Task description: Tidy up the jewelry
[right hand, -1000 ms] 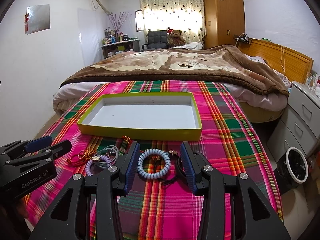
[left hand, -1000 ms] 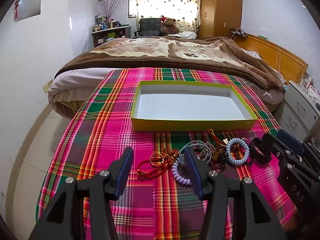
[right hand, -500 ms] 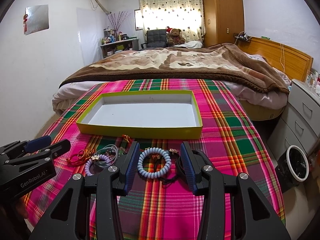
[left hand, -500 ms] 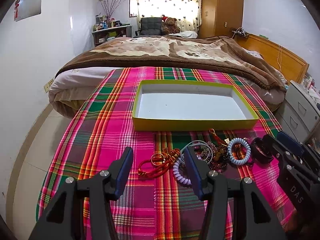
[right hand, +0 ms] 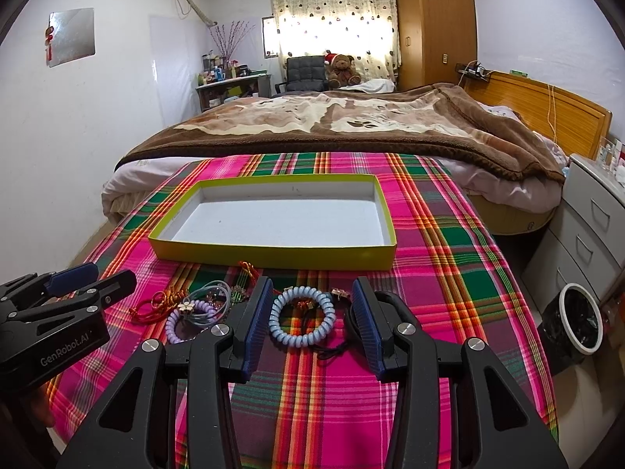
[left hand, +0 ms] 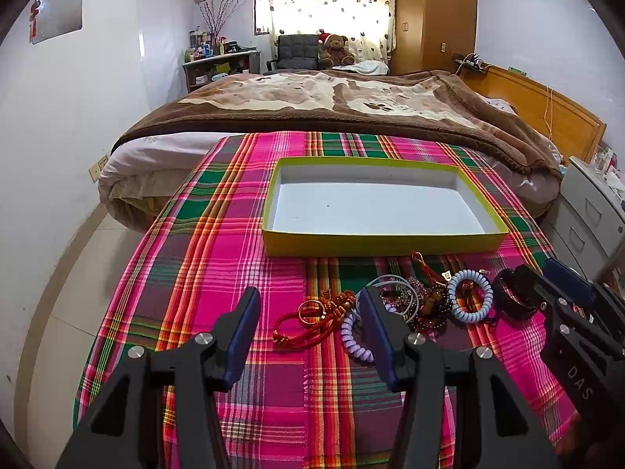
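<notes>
Right wrist view: the right gripper (right hand: 310, 314) hangs released around a pale blue coil bracelet (right hand: 302, 321), in front of the yellow tray (right hand: 273, 254). Left of that bracelet, the left gripper (left hand: 308, 336) gapes empty near a red cord bracelet (left hand: 308, 322).

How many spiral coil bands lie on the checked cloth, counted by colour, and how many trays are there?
Light blue coil band: 1
Lilac coil band: 1
Yellow tray: 1
Total: 3
</notes>
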{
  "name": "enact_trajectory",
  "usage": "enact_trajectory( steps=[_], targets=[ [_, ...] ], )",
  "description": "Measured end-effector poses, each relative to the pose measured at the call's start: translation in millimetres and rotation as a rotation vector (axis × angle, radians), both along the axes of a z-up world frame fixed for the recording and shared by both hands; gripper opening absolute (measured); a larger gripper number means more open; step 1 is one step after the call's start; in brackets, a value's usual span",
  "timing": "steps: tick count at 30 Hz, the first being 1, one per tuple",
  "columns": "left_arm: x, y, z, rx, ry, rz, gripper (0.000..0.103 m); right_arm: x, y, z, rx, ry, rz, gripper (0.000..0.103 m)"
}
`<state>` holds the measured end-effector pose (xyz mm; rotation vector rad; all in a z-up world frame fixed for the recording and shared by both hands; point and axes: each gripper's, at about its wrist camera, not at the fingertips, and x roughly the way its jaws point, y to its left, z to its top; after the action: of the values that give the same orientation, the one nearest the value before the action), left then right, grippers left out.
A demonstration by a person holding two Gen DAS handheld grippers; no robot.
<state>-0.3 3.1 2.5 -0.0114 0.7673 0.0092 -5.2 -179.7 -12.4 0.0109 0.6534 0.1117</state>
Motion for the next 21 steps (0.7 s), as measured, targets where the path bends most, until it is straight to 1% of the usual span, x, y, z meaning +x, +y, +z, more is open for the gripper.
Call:
enact_trajectory(
  steps=[21],
  targets=[
    [1.2,0.6,-1.6,0.000,0.004,0.000,0.055,0.2,-1.5,-0.6,0.004,0.004,-0.002,0.043]
  ],
)
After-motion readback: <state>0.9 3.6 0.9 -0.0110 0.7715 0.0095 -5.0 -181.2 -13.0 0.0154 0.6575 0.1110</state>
